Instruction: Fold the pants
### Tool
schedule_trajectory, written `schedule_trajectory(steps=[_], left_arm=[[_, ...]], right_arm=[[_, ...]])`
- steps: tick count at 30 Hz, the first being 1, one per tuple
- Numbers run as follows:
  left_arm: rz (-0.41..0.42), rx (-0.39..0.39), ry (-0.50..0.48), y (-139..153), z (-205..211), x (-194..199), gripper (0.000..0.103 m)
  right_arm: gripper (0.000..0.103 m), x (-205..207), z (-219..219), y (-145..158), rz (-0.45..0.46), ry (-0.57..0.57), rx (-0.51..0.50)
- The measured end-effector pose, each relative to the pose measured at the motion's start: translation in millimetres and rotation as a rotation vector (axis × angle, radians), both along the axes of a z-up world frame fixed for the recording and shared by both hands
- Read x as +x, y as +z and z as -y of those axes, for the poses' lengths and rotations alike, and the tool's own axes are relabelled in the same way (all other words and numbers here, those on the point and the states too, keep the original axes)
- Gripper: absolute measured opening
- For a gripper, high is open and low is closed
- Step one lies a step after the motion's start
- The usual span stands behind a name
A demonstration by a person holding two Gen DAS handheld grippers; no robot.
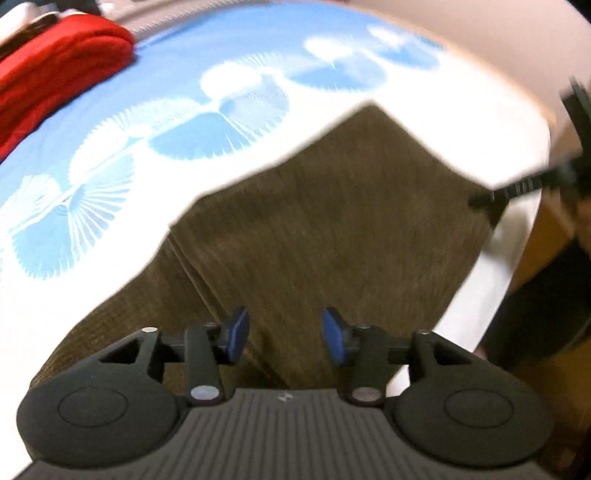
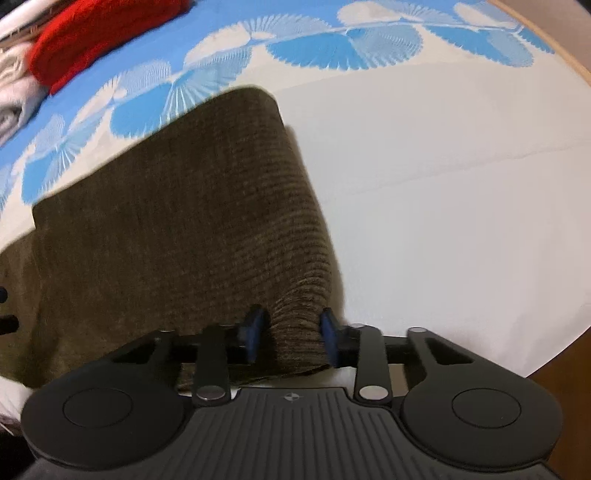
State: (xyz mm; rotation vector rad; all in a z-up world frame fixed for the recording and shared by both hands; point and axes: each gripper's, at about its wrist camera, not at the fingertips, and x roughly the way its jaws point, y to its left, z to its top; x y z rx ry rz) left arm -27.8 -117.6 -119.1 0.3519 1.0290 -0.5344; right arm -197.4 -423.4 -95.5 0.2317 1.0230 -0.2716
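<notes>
Right gripper (image 2: 291,332) is clamped on a bunched fold of the brown pants (image 2: 177,229); left gripper (image 1: 282,334) hangs above them, jaws apart, empty. Pants lie on the white-and-blue bedsheet (image 2: 424,166), near the red garment (image 2: 92,40). Judged partly folded; further folds remain.

Lying under everything: a bedsheet (image 2: 424,166), white near the front, turning blue farther back, with a band of fan-shaped blue and white shapes (image 1: 218,110) running across. Resting at the far left on the blue part, a red cloth (image 1: 55,70), with pale bundled fabric (image 2: 14,92) just beside it. Showing past the sheet's right edge, a wooden surface (image 2: 561,373), brown and blurred. Rising behind the bed, a plain beige wall (image 1: 498,33). Falling soft and even, warm indoor light.
</notes>
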Motion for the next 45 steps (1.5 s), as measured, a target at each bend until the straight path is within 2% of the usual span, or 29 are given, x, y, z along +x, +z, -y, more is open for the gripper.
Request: schedule_trajectory(steps=[3, 8, 11, 13, 15, 16, 18, 20, 23, 25, 27, 29, 31, 32, 34, 38, 39, 42, 43, 45], left_arm=[[0.044, -0.096, 0.066, 19, -9, 5, 0.064], [0.003, -0.426, 0.12, 61, -23, 20, 0.088], [-0.024, -0.547, 0.107, 73, -24, 26, 0.088], [-0.074, -0.589, 0.114, 72, -23, 31, 0.088], [-0.108, -0.56, 0.144, 66, -24, 35, 0.088], [-0.113, -0.527, 0.166, 61, -24, 37, 0.085], [-0.134, -0.464, 0.204, 49, -26, 44, 0.071], [-0.149, -0.382, 0.248, 36, -29, 49, 0.028], [-0.16, -0.323, 0.285, 25, -42, 53, 0.018], [-0.129, -0.31, 0.278, 30, -52, 51, 0.017], [-0.112, -0.339, 0.286, 38, -67, 47, 0.016], [-0.095, -0.361, 0.317, 48, -93, 40, 0.016], [-0.062, -0.373, 0.356, 58, -124, 34, 0.016], [-0.049, -0.388, 0.386, 62, -144, 32, 0.016], [-0.025, -0.403, 0.462, 66, -187, 26, 0.016], [-0.016, -0.359, 0.647, 60, -261, 15, 0.016], [-0.024, -0.341, 0.682, 57, -275, 13, 0.016], [-0.087, -0.295, 0.835, 38, -313, 13, 0.027], [-0.102, -0.277, 0.873, 32, -321, 14, 0.036], [-0.139, -0.316, 0.898, 24, -337, 12, 0.056]], right_arm=[[0.024, -6, -20, 23, 0.098, 0.042, -0.05], [0.022, -25, -108, 77, 0.307, 0.309, -0.209], [0.022, -36, -173, 86, 0.372, 0.476, -0.313], [0.022, -44, -212, 81, 0.394, 0.577, -0.367], [0.022, -51, -248, 71, 0.404, 0.668, -0.415], [0.022, -53, -261, 65, 0.401, 0.704, -0.434], [0.022, -56, -284, 52, 0.384, 0.768, -0.473], [0.022, -58, -298, 42, 0.372, 0.81, -0.494], [0.023, -54, -305, 35, 0.341, 0.832, -0.502], [0.025, -44, -303, 39, 0.315, 0.845, -0.454], [0.028, -35, -300, 49, 0.317, 0.855, -0.375], [0.032, -24, -293, 65, 0.312, 0.874, -0.213], [0.045, -12, -282, 83, 0.305, 0.906, -0.051], [0.048, -5, -275, 92, 0.311, 0.912, 0.002], [0.055, 12, -264, 105, 0.314, 0.905, 0.045], [0.056, 57, -247, 108, 0.289, 0.826, 0.062], [0.057, 70, -243, 104, 0.276, 0.805, 0.094], [0.061, 94, -232, 74, 0.214, 0.705, 0.177], [0.062, 102, -231, 59, 0.185, 0.671, 0.207], [0.062, 119, -230, 25, 0.097, 0.586, 0.254]])
